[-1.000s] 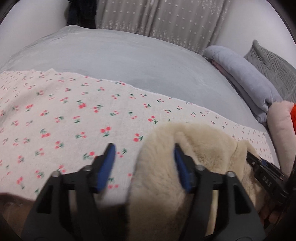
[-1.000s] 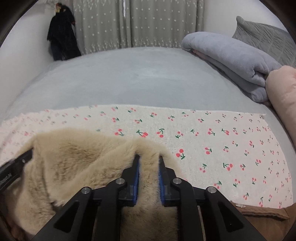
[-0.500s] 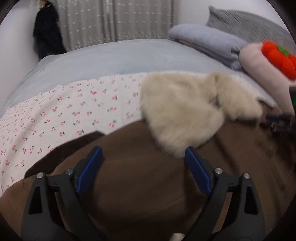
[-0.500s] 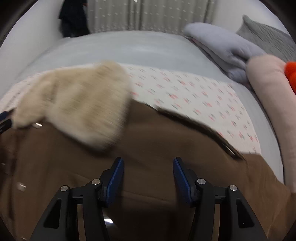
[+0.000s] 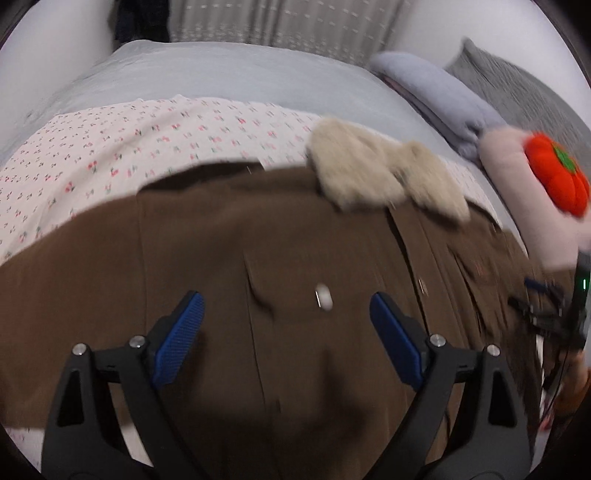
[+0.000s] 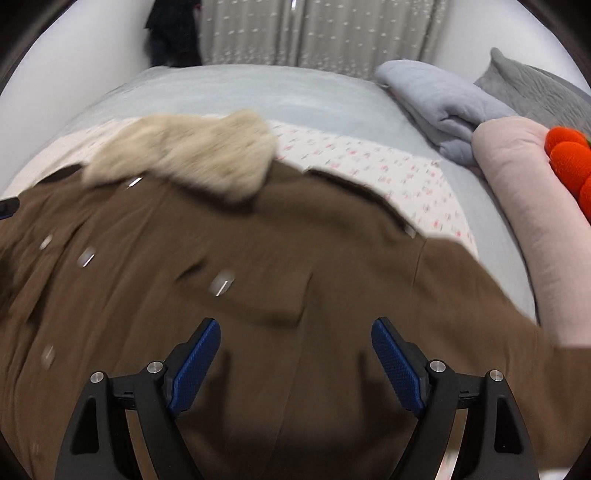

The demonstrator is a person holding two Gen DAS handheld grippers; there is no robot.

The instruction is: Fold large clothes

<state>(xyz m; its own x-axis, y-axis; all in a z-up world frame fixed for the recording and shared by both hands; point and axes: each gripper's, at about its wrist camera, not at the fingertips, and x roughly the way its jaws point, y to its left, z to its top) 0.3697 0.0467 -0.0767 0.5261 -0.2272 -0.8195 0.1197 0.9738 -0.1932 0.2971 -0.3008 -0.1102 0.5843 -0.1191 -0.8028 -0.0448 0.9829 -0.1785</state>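
A large brown coat (image 5: 221, 258) with a beige fur collar (image 5: 369, 173) lies spread on a cherry-print cloth (image 5: 147, 136) on the bed. My left gripper (image 5: 285, 297) hovers open above the coat's front, and a pale button (image 5: 324, 300) shows between its blue pads without touching them. In the right wrist view the coat (image 6: 258, 277) fills the lower frame, and the fur collar (image 6: 192, 158) lies at its far end. My right gripper (image 6: 295, 322) hangs over the coat's body with its jaws opening and nothing pressed between them.
A grey bedsheet (image 5: 221, 70) stretches beyond the cloth. A folded grey blanket (image 6: 436, 99), a grey pillow (image 6: 535, 88), a pink cushion (image 6: 517, 177) and a red plush toy (image 5: 554, 177) sit at the right. Curtains and a dark hanging garment (image 6: 173, 33) are behind.
Both grippers let go of the fur collar, opened wide and pulled back over the brown coat. The collar now lies far ahead of them.
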